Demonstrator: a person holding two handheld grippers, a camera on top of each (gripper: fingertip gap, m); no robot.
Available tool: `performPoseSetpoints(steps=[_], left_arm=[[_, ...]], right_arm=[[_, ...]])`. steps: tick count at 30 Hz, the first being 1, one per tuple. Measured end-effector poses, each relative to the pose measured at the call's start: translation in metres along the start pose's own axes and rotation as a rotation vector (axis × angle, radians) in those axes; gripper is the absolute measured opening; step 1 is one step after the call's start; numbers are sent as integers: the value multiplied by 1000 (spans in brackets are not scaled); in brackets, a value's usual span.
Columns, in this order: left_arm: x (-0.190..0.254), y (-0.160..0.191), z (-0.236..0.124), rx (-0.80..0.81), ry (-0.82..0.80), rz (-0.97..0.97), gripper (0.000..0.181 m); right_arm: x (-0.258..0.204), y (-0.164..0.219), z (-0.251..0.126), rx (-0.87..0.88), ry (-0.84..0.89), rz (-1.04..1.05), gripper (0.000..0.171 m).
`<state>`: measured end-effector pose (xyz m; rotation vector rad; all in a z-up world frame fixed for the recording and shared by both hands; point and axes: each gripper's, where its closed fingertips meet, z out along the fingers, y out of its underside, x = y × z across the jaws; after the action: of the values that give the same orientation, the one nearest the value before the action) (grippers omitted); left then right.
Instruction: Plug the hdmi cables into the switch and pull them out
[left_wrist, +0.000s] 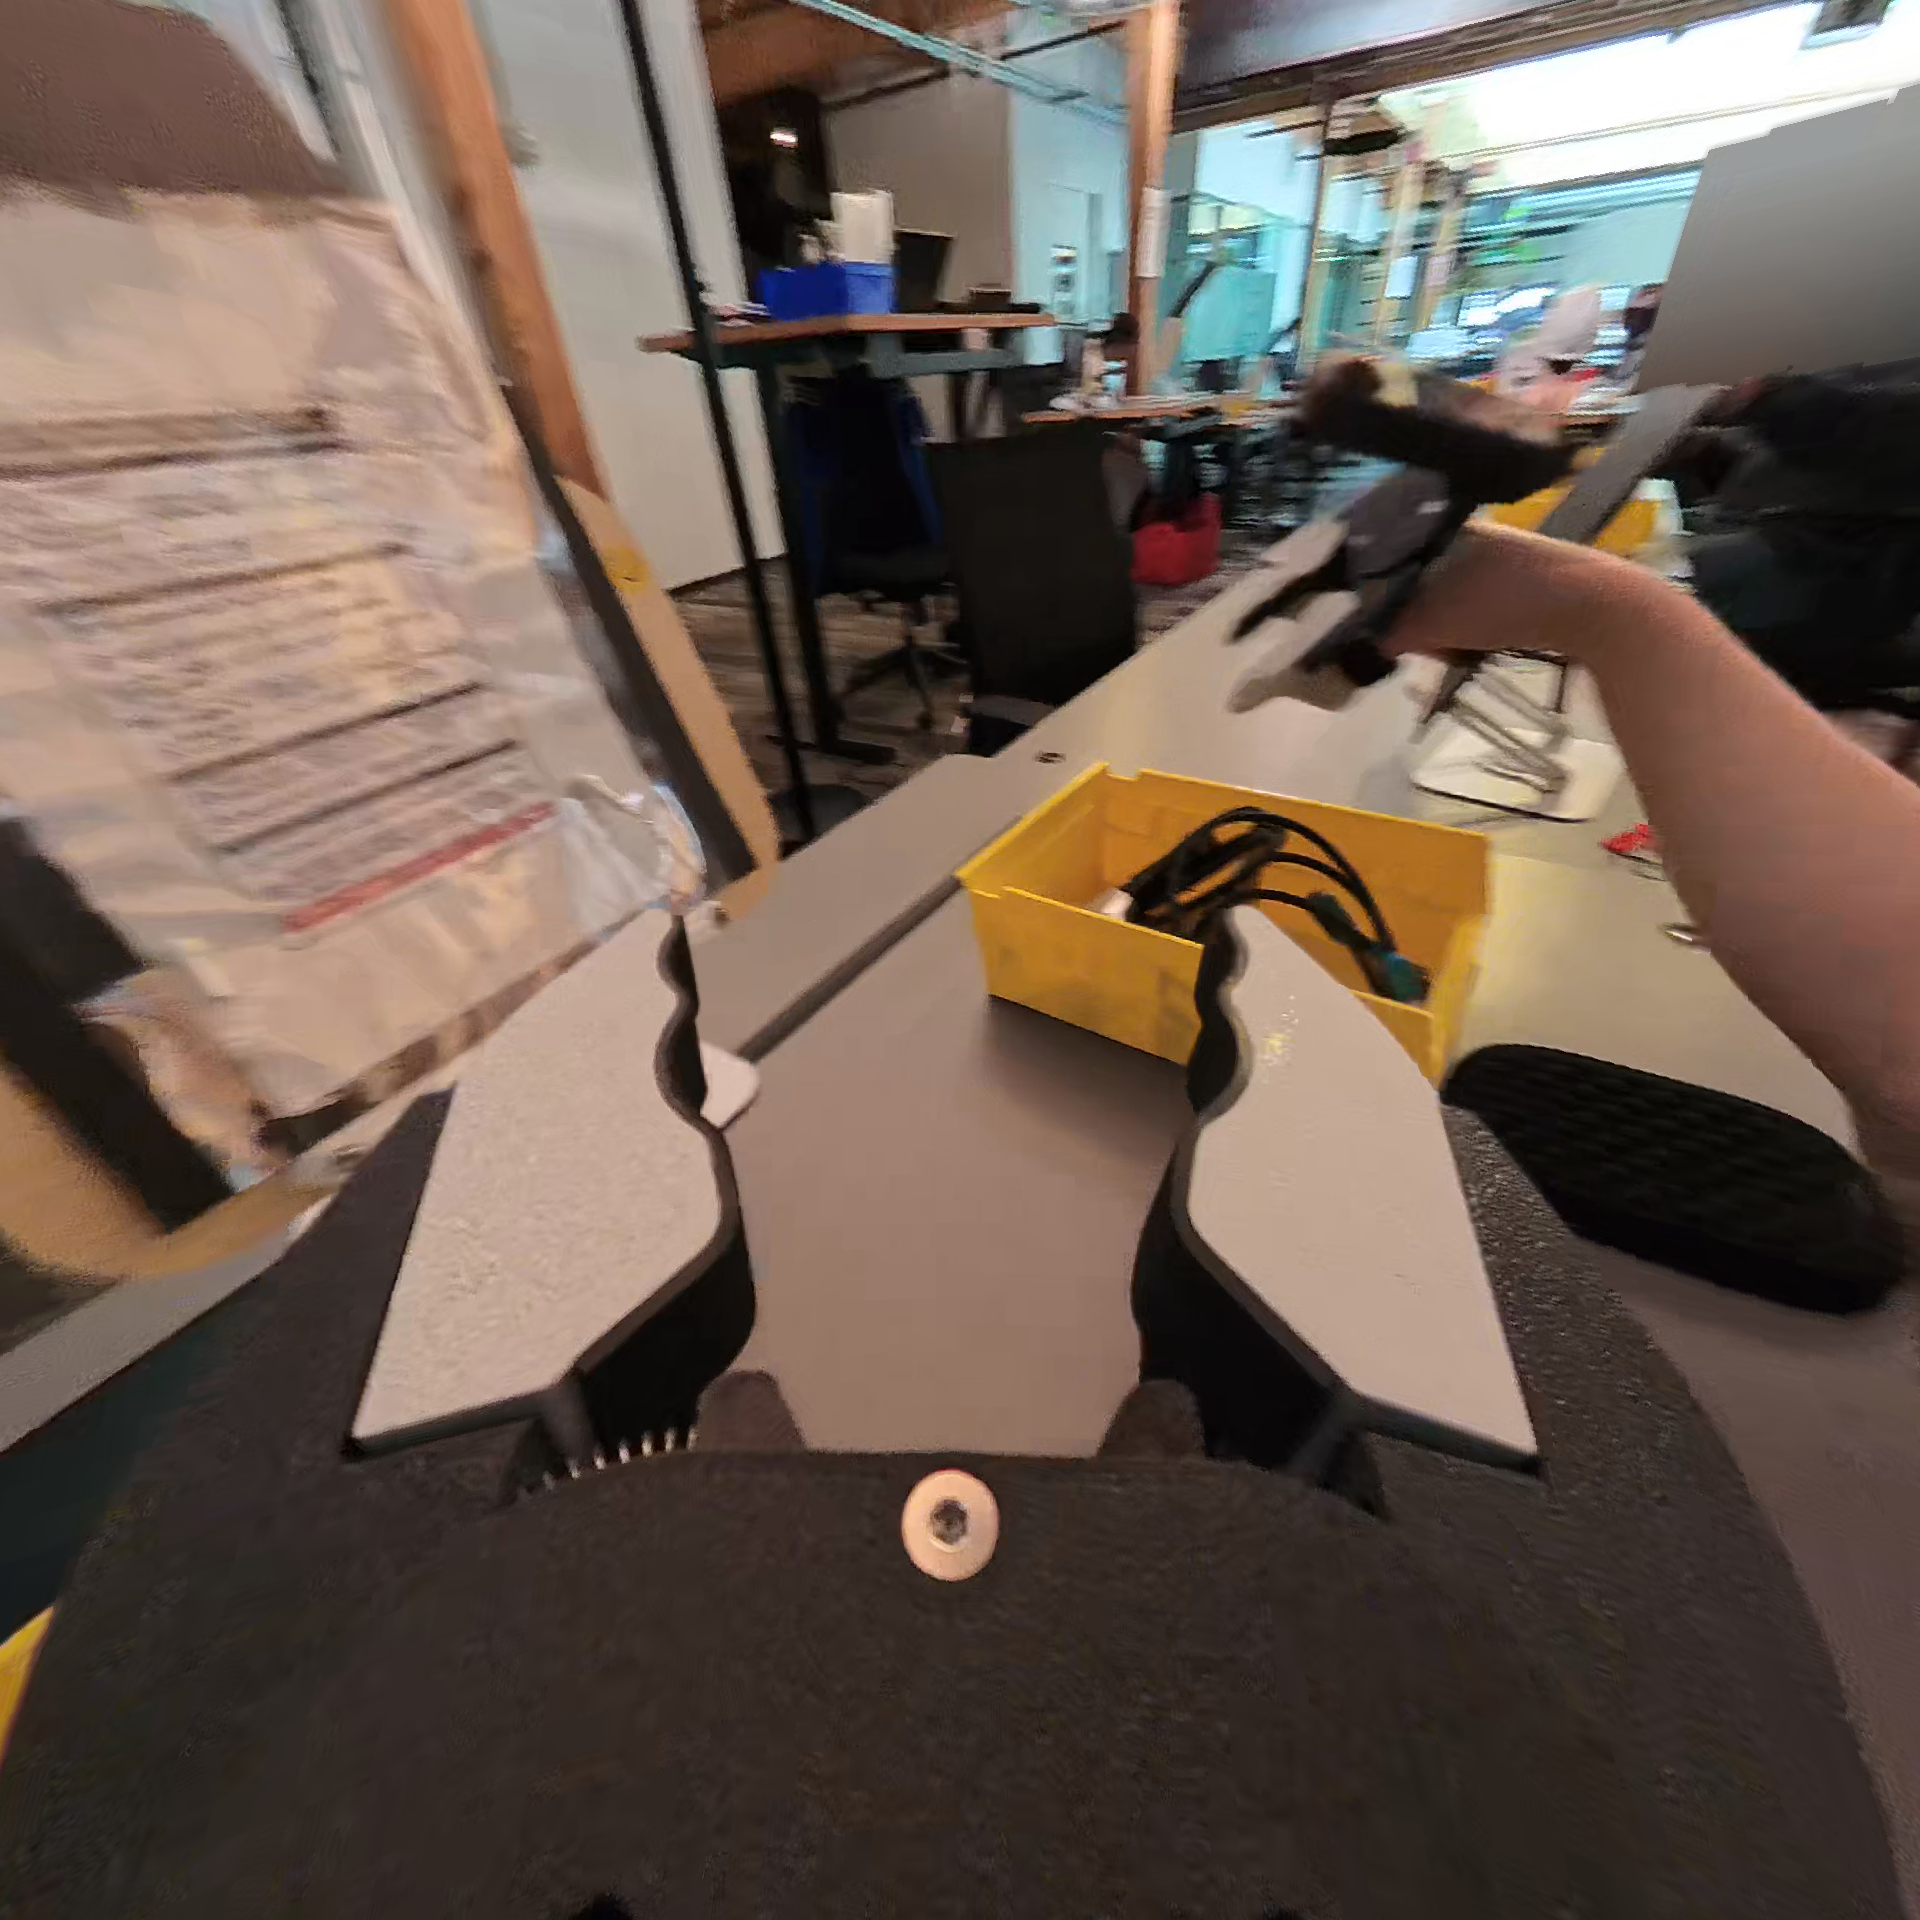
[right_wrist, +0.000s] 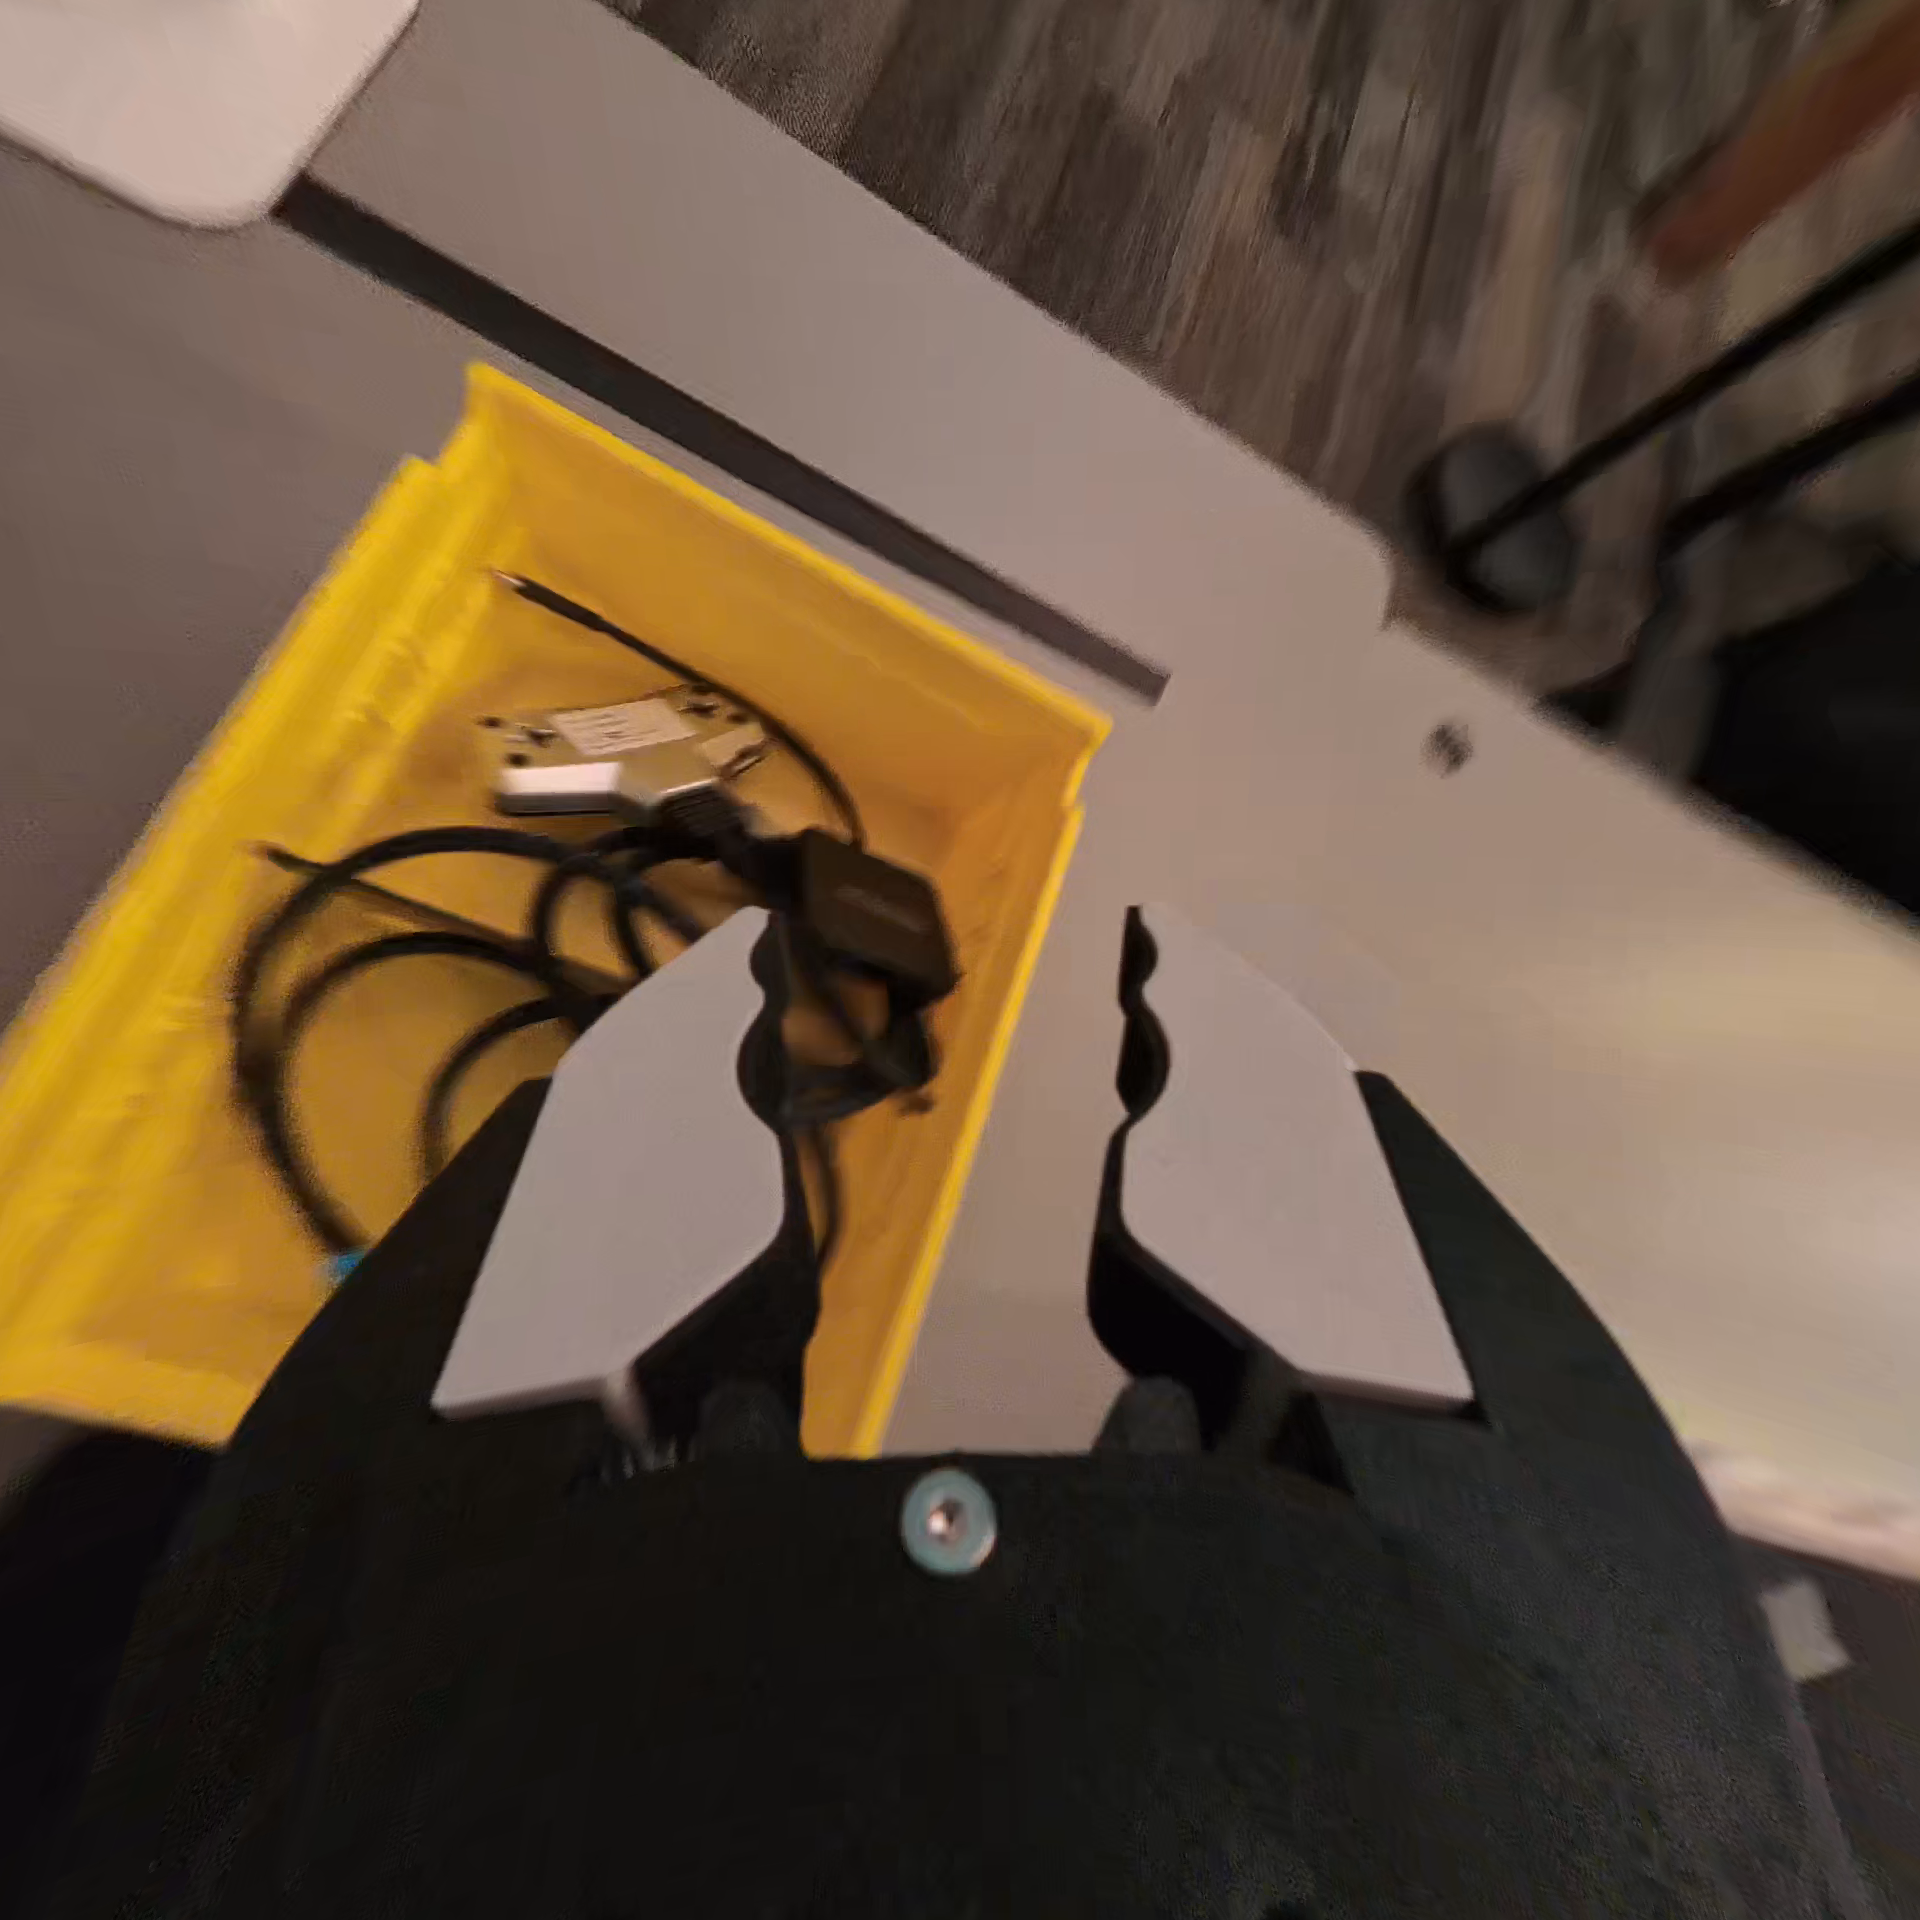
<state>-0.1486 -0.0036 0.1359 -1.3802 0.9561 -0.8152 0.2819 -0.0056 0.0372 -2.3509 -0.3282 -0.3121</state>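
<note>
- Right wrist view: right gripper (right_wrist: 940, 925) hangs over the near-right corner of the yellow bin (right_wrist: 665, 540), jaws wide apart and empty. Its left jaw is over the bin interior, its right jaw over bare worktop (right_wrist: 1351, 831) outside the wall.
- Bin contents, ahead of and left of the jaws: a silver box with a pale label, taken to be the switch (right_wrist: 634, 753), lying near the far wall. A black adapter block (right_wrist: 873, 914) sits just ahead of the left jaw tip. Black hdmi cables (right_wrist: 343, 966) loop in loose coils to the left.
- Motion blur is heavy; cannot tell whether any plug is seated in the switch.
- Left wrist view: left gripper (left_wrist: 951, 935) held low over the worktop, jaws wide and empty. The bin (left_wrist: 1081, 951) stands just beyond the right jaw tip, with cable loops (left_wrist: 1268, 852) rising above its rim.
- Same view: the right gripper (left_wrist: 1320, 613) shows up high and to the right, above the bin, gripped by a person's hand (left_wrist: 1496, 592).
- Judgement on progress: nothing is held and everything sits in the bin. Picking out the parts, plugging and unplugging all look yet to be done, unless the cycle has finished and the parts have been returned; these frames cannot separate the two.
</note>
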Motion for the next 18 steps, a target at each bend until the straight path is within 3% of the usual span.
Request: performPoseSetpoints(steps=[2, 4, 5, 7, 10, 13, 15, 18], left_arm=[[-9, -5, -14, 3, -79, -4, 89], [-16, -5, -29, -18, -124, -30, 89], [-20, -5, -36, -29, -148, -45, 89], [-33, -9, -50, -37, -243, -61, 82], [-60, -22, -74, -85, -469, 40, 76], [-99, -8, -111, -320, -705, 25, 80], [-121, 10, -137, -476, -783, -48, 88], [-152, 55, -185, -715, -872, -106, 85]], right_arm=[[-19, 31, -13, -79, -109, 238, 70], [-33, 62, -13, -117, -138, 353, 67], [-35, 73, -8, -130, -143, 328, 58], [-13, 99, -2, -260, -46, 306, 60], [-7, 100, 10, -211, -118, 385, 54], [-11, 114, 21, -268, -193, 449, 54], [-14, 126, 29, -318, -214, 427, 54], [-20, 140, 38, -390, -241, 412, 50]])
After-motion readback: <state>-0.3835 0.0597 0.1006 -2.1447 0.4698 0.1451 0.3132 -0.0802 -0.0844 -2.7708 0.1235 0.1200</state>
